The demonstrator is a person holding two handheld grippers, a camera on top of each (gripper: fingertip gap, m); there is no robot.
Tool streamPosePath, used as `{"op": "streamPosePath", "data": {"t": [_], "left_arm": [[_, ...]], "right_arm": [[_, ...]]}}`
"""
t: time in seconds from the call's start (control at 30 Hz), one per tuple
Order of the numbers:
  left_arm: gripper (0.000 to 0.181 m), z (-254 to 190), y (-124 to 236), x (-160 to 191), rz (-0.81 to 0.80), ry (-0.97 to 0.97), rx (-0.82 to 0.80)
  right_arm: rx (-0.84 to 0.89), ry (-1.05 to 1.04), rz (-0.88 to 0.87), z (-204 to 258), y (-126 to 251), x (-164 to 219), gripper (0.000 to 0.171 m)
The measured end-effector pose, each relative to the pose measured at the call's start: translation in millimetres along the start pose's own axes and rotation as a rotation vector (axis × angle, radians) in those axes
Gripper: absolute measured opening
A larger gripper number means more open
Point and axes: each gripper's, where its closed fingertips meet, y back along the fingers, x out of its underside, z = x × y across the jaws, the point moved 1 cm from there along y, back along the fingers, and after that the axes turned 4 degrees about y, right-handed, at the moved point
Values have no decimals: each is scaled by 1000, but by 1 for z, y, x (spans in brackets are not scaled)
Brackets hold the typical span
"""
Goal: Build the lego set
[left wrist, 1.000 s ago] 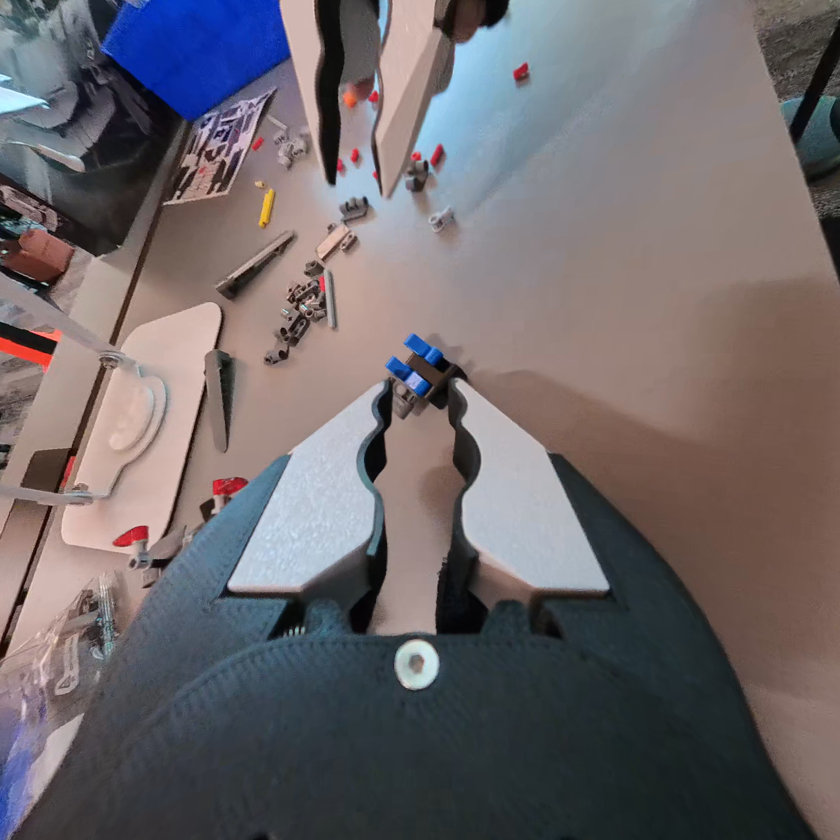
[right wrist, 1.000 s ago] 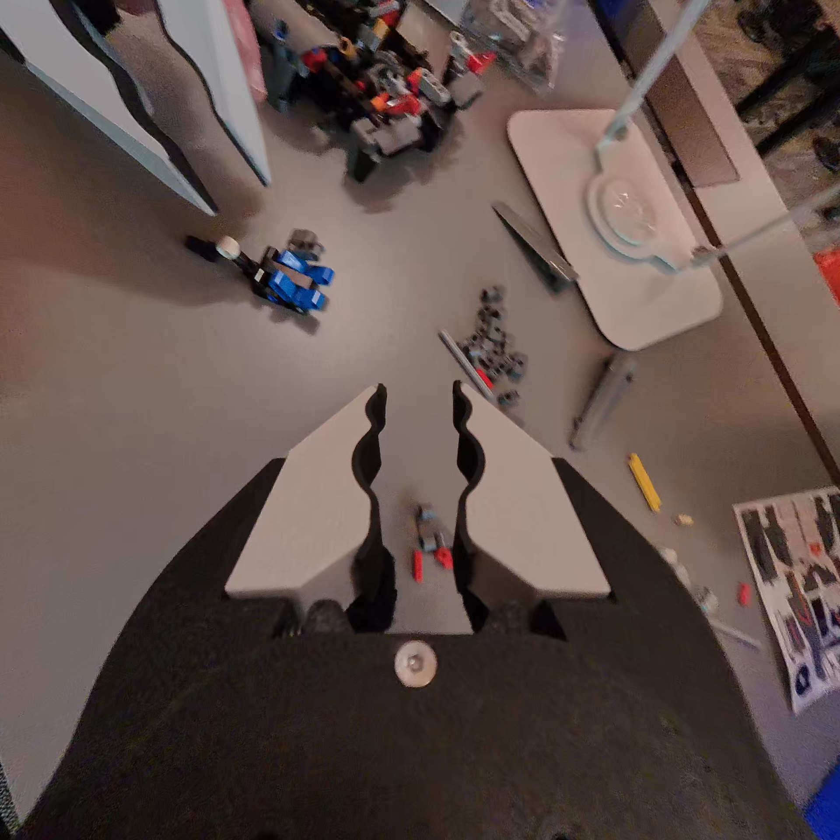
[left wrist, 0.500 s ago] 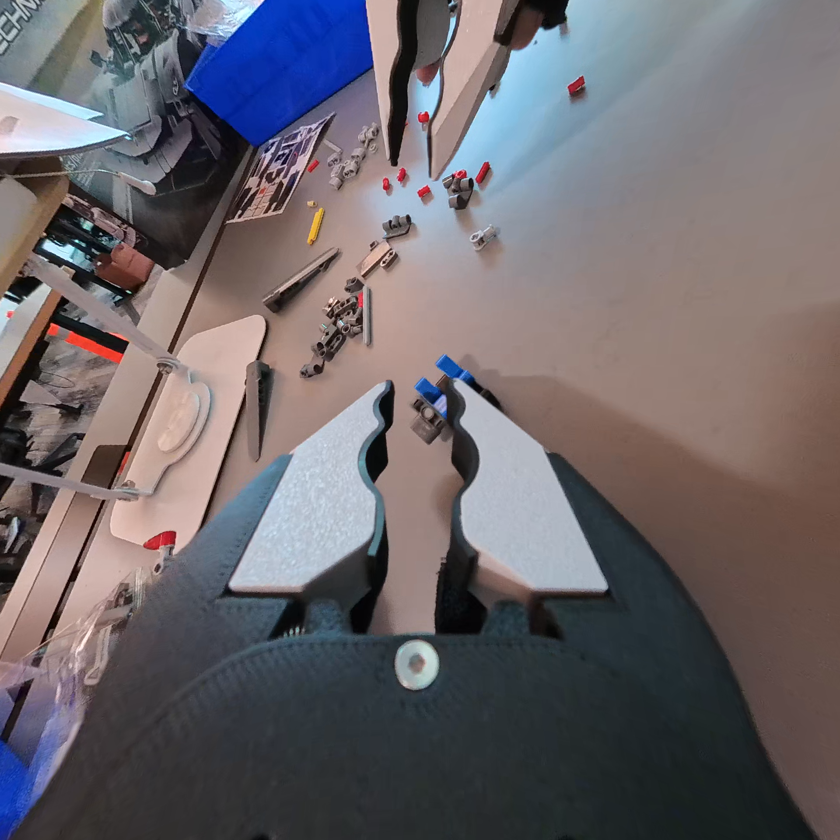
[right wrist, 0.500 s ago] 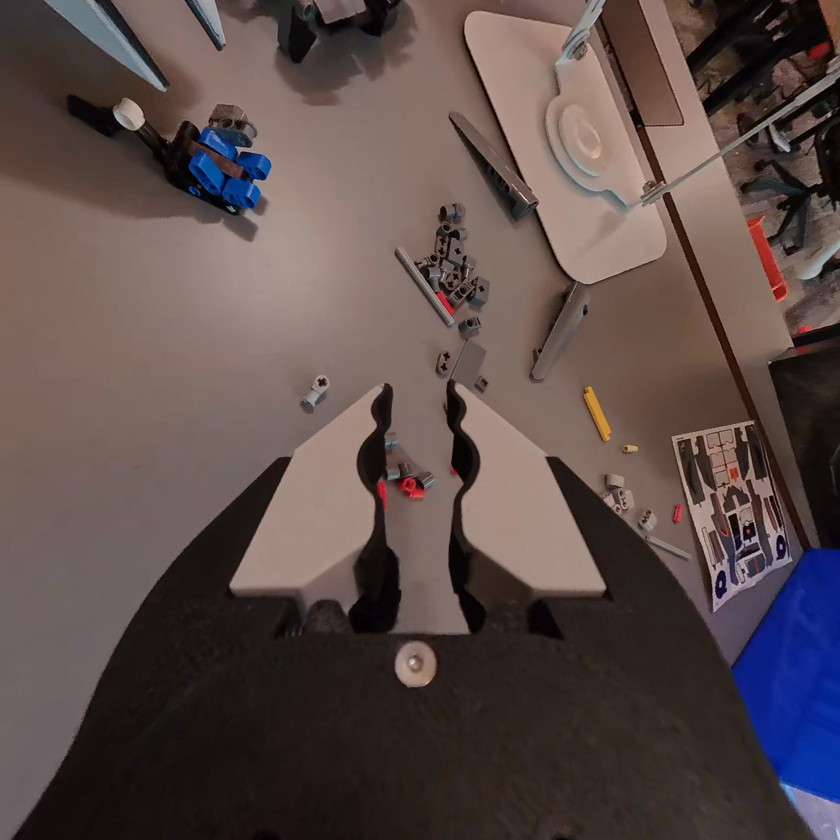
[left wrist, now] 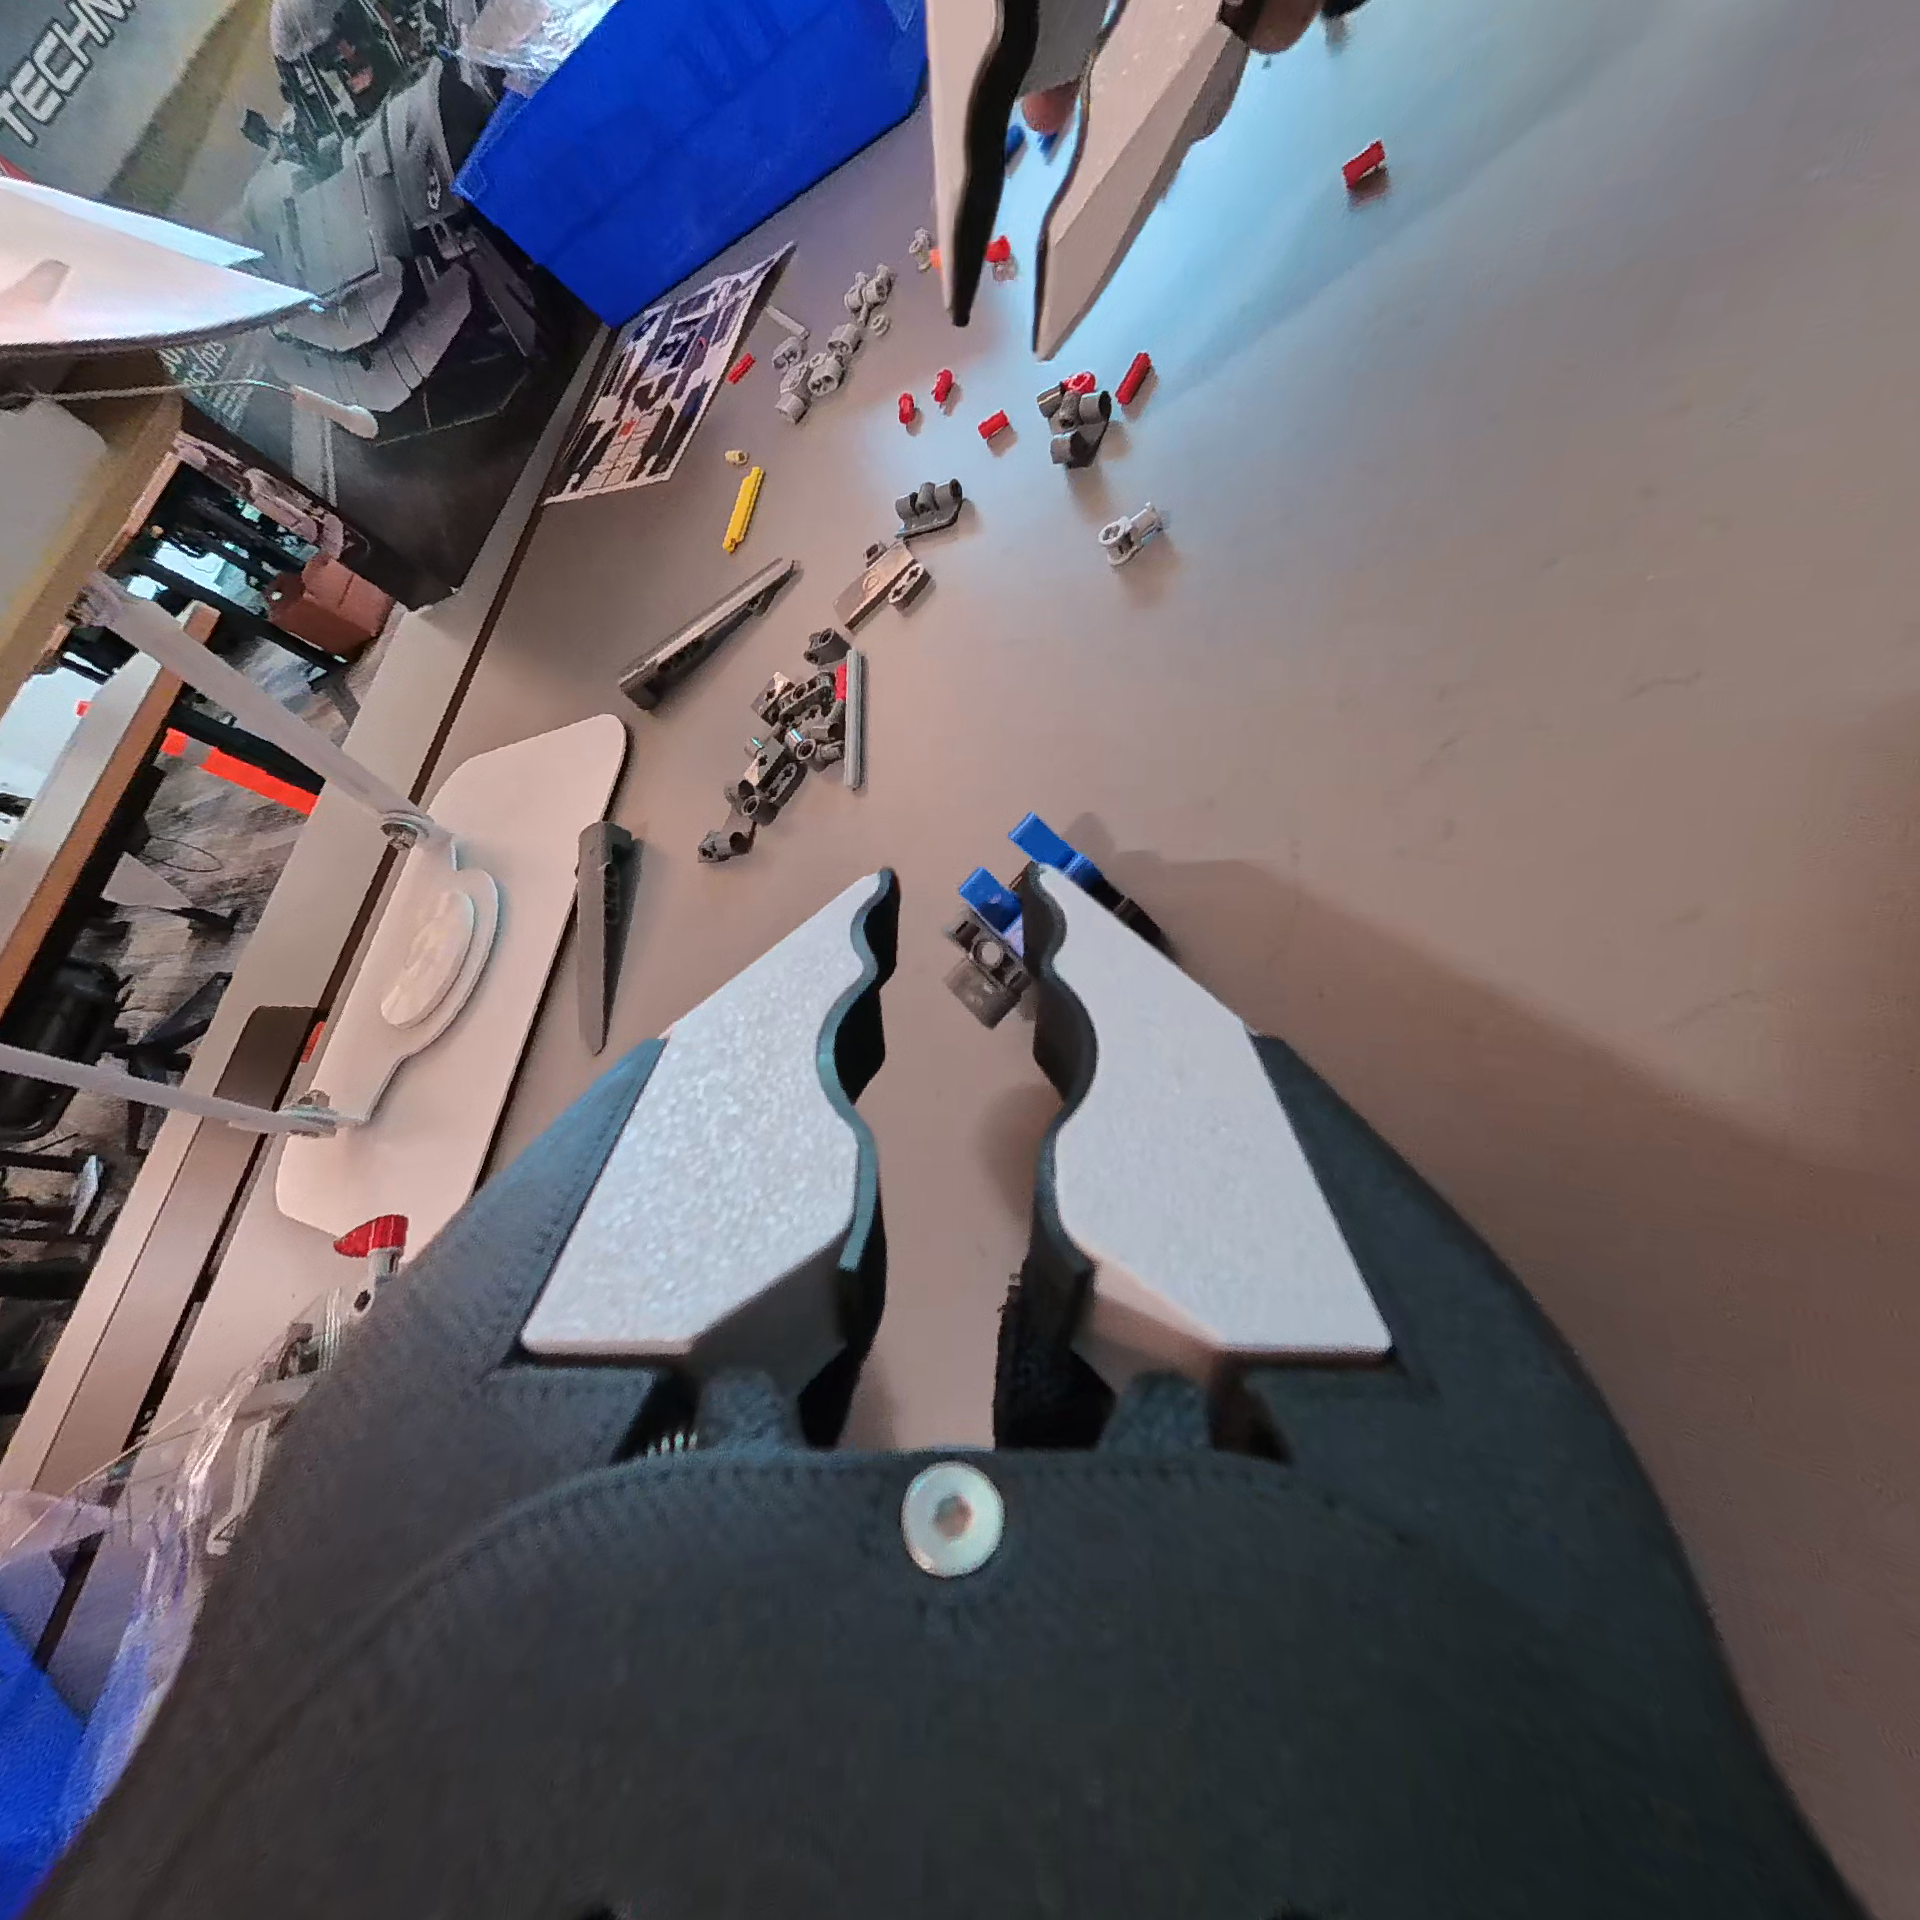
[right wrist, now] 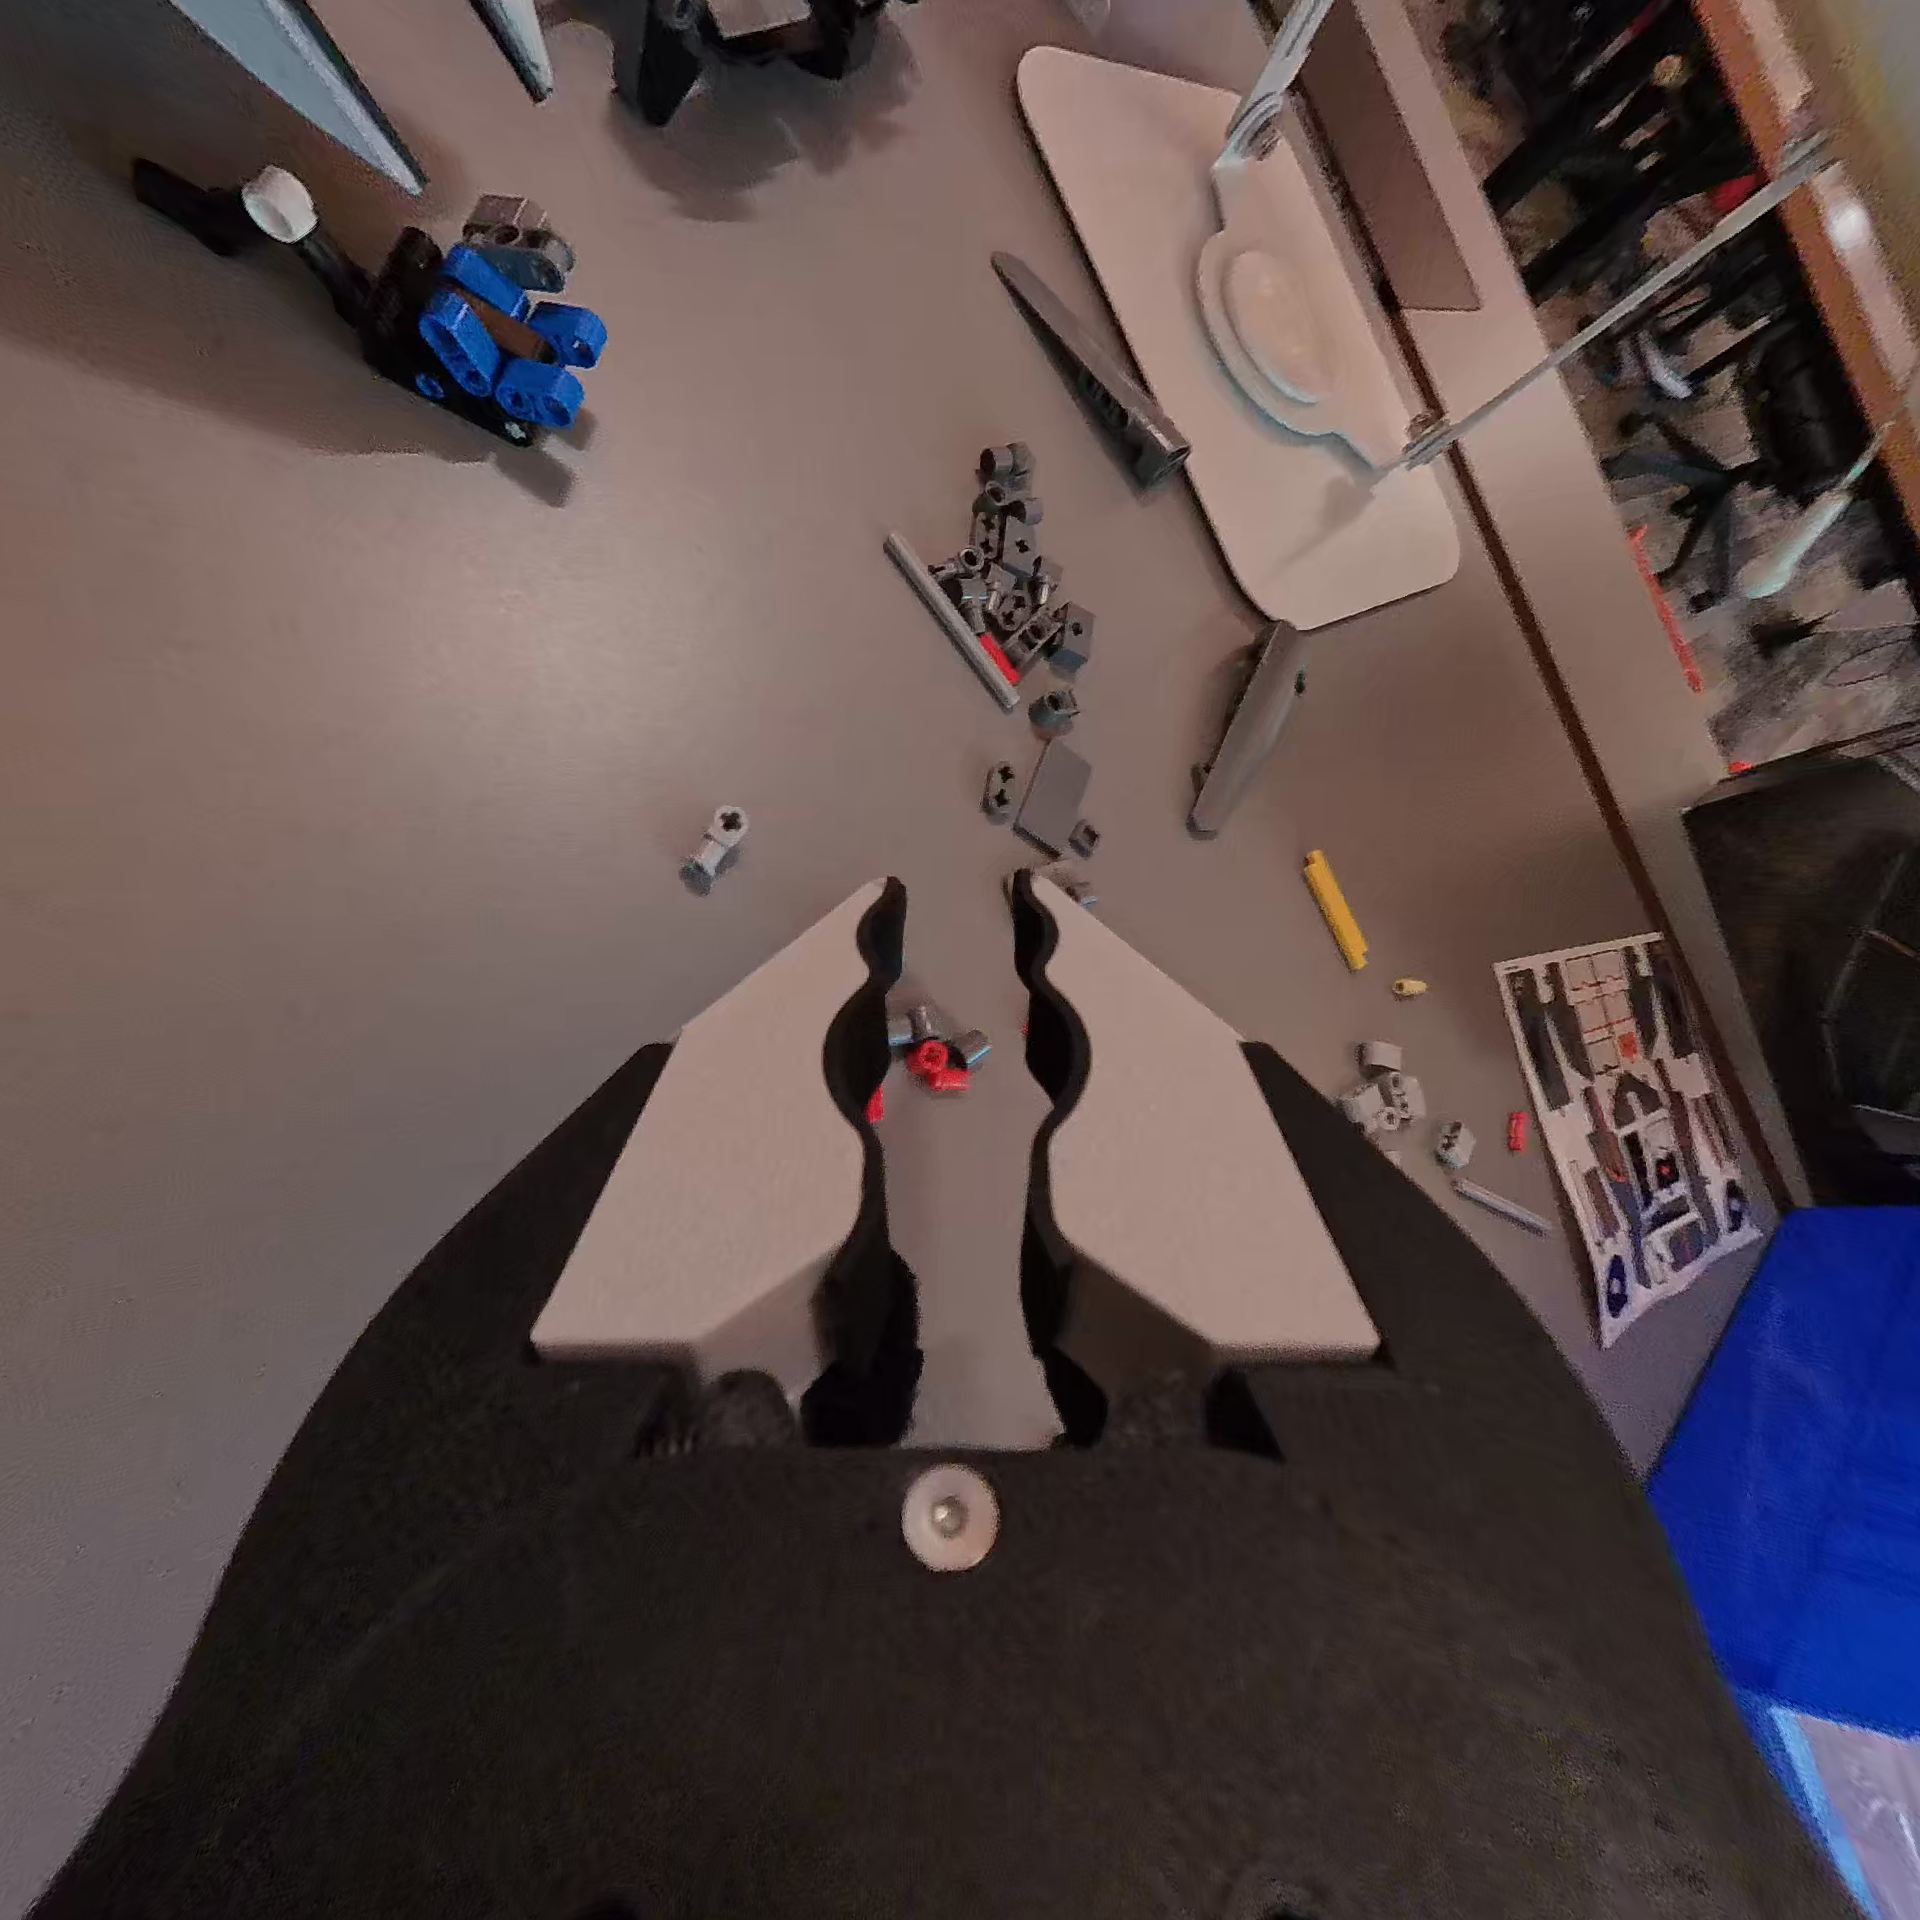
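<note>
A small blue and black lego sub-assembly (left wrist: 992, 940) lies on the grey table, just past my left gripper's (left wrist: 958, 891) tips and against the right finger. The left gripper is open and holds nothing. In the right wrist view the same sub-assembly (right wrist: 488, 332) lies far left, with a white knob on a black axle. My right gripper (right wrist: 958, 888) is open and empty, hovering over a small cluster of red and grey pins (right wrist: 935, 1051). The right gripper also shows in the left wrist view (left wrist: 1013, 177) at the top.
A pile of dark grey connectors (right wrist: 1013, 582) with a grey axle lies mid-table. Around it are grey beams (right wrist: 1242, 727), a yellow axle (right wrist: 1335, 925), a sticker sheet (right wrist: 1621, 1122), a white lamp base (right wrist: 1195, 312), a blue bin (right wrist: 1808, 1455) and a dark built model (right wrist: 727, 42). There is about 15 cm between the tips of the two grippers. The yellow axle (right wrist: 1335, 925) lies around 15 cm away from my right fingertips. Look for it in the left wrist view (left wrist: 750, 495) too.
My left gripper has tilted and shifted, so the sub-assembly now sits by its right finger. My right gripper has drawn back from the sub-assembly, over the red pins.
</note>
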Motion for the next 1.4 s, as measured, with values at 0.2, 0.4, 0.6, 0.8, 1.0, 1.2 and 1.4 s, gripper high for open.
{"op": "streamPosePath", "data": {"t": [0.2, 0.4, 0.6, 0.8, 1.0, 1.2, 1.4], "left_arm": [[21, 1, 0, -1, -3, -12, -9], [20, 1, 1, -3, -7, -29, -21], [20, -1, 1, -5, -9, -52, -24], [19, 6, 6, -8, -21, -63, -62], [17, 20, 17, -13, -35, -86, -130], [17, 24, 23, -17, -41, -114, -162], [15, 22, 27, -22, -59, -159, -172]], "right_arm": [[80, 1, -75, -10, 4, -5, 16], [217, -11, -162, -28, -2, 1, 14], [297, 51, -153, -35, -3, 6, 13], [350, 6, -161, -46, 8, 10, 14], [273, -89, -81, -44, 15, 29, 15], [123, -93, 19, -26, 23, 40, 22], [75, 4, 51, -17, 25, 30, 19]]}}
